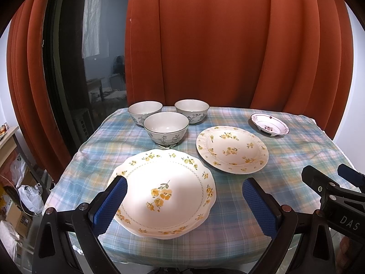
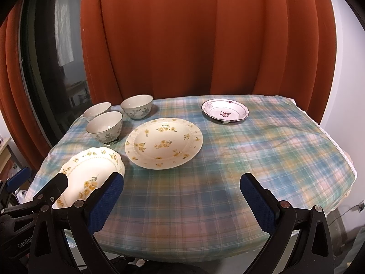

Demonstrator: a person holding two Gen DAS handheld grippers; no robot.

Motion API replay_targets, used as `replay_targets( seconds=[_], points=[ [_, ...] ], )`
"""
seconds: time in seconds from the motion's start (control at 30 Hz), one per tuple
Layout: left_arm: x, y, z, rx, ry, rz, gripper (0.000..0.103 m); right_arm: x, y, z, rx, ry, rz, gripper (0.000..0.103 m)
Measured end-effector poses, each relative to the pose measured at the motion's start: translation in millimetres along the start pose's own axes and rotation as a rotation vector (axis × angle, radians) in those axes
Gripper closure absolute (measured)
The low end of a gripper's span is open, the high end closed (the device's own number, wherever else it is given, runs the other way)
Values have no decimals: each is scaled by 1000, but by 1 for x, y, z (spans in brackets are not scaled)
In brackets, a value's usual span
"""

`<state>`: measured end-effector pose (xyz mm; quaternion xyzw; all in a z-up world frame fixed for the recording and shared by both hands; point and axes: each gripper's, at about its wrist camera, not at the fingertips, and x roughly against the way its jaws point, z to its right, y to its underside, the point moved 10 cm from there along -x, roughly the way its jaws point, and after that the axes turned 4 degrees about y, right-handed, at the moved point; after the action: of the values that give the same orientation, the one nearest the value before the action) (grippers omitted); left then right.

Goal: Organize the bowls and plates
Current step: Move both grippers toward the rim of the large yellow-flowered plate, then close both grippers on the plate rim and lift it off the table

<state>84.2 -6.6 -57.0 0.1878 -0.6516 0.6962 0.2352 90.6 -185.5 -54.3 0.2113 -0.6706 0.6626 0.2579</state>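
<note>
Both the left gripper (image 1: 183,202) and right gripper (image 2: 181,199) hover with jaws spread, empty. "DAS" shows on the right one's body; the left reads "GenRob", perhaps cut off. Scalloped plate (image 1: 167,191) near-left, round plate (image 1: 231,149) beyond, three bowls (image 1: 166,126) far-left (clustered), small dish (image 1: 270,125) far-right.

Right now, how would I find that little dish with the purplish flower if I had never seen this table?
Start at the blue plaid tablecloth before the rust-red curtain, then go to its far right corner. The small white scalloped dish sits there alone, apart from the yellow-flowered plates, and only it has a maroon flower in its centre.
</note>
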Motion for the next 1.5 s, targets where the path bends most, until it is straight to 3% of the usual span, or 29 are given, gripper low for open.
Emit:
replay_targets(
  seconds=[0.23, 0.47, 0.63, 0.97, 1.17, 1.33, 1.5],
  points=[
    [-2, -6, -5, 3, 7, -21, 3, -4, -2, -8, -2, -20, -20, 0],
    [-28, -13, -33, -4, 10, -87, 5, -24, -9, -28, -8, -24, -41, 0],
    [-54, -21, -54, -32, -5, -129, 12, -42, -17, -53, 1, -29, -63, 0],
    [-112, -6, -99, 9, 26, -269, 17, -101, -5, -113, 10, -53, -199, 6],
    [-143, 16, -120, -20, 32, -361, 19, -136, 15, -143, 24, -49, -307, 11],
    [-157, 38, -124, -19, 57, -457, 24, -155, 33, -154, 48, -27, -395, 12],
    [-165, 47, -135, -44, 35, -510, 25, -168, 49, -158, 52, -7, -463, 15]
  ],
)
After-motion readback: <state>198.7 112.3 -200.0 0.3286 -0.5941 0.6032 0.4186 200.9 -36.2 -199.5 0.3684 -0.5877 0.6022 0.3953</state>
